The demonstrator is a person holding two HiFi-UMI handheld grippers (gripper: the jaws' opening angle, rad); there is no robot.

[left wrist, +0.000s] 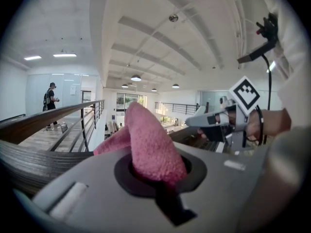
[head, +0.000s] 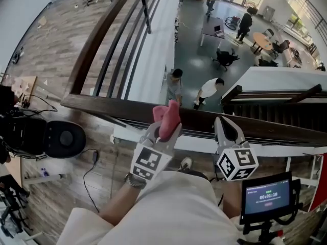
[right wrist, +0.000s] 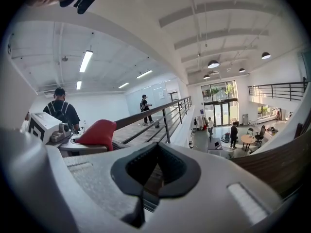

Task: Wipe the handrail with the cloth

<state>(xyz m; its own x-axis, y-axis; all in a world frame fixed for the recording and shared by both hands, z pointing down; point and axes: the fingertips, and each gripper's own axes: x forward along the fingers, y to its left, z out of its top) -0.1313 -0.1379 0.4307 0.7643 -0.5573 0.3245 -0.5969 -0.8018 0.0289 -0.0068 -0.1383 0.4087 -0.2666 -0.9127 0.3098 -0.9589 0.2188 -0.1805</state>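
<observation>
Handrail (head: 112, 108): dark wooden rail, its long axis running left to right across the person's front, with the open hall well below its far side. Cloth (head: 167, 117): pink, bunched, pinched between the jaws of the left gripper (head: 166, 131), its free end standing beyond the fingertips and lying over the handrail's top; it seems to touch the wood, though that is not certain. Right gripper (head: 228, 128): jaws pressed together on nothing, tips at the handrail's near edge, further right along the handrail than the cloth. Judgement: the wipe turns on sliding the cloth along the handrail's length, so the left gripper does the work; the handrail lies directly ahead of its fingertips.
</observation>
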